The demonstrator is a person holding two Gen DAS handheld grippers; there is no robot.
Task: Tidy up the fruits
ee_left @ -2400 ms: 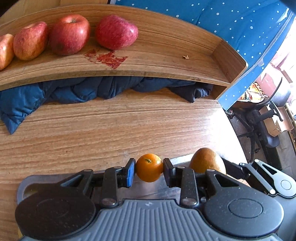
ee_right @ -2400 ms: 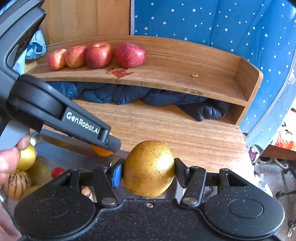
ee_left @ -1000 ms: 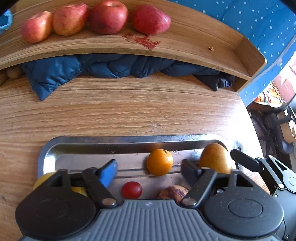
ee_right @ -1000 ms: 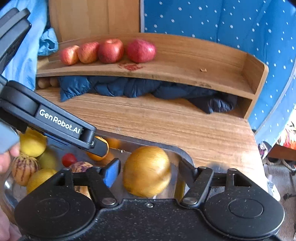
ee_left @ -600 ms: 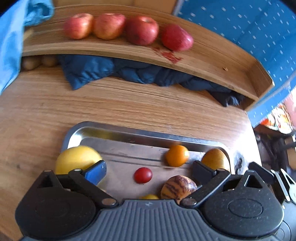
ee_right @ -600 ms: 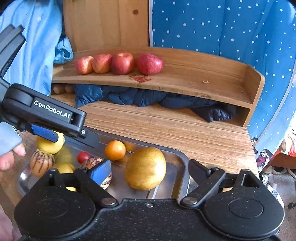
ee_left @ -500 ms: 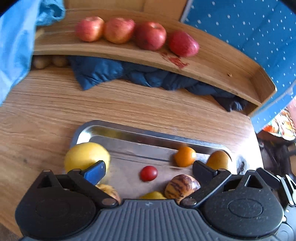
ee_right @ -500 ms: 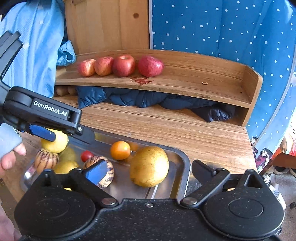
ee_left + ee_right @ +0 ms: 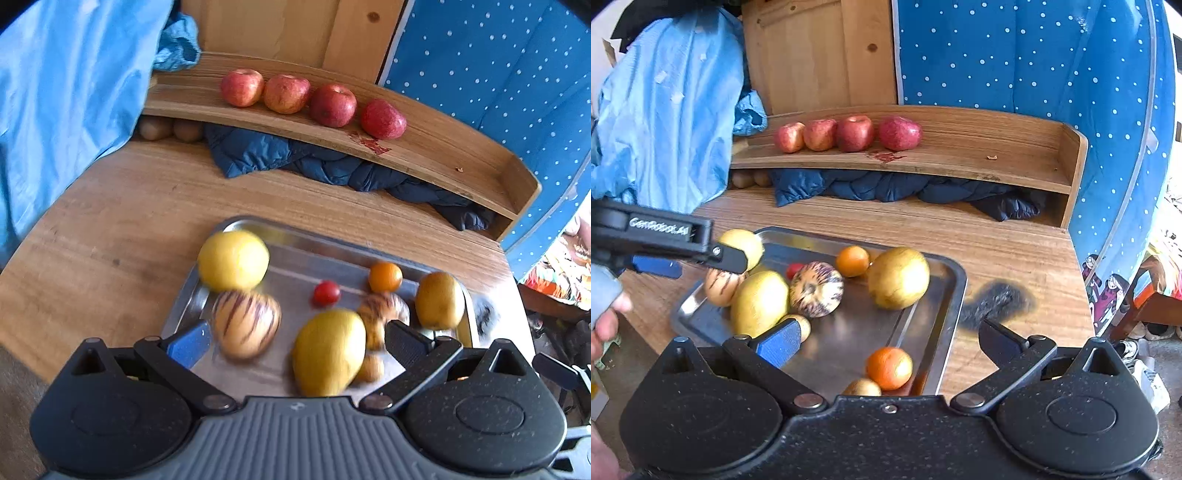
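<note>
Shiny steel tray [image 9: 955, 291] ahead of both jaws, round smooth fruit inside. Left gripper [image 9: 295, 341] and right gripper [image 9: 886, 339] hover above, jaws wide, empty.

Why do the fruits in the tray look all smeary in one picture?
In the left wrist view the near fruits, like the striped melon and the yellow mango, are motion-blurred, while the apples stay sharper. The right wrist view is crisper, and its fisheye lens bends the shelf.
</note>
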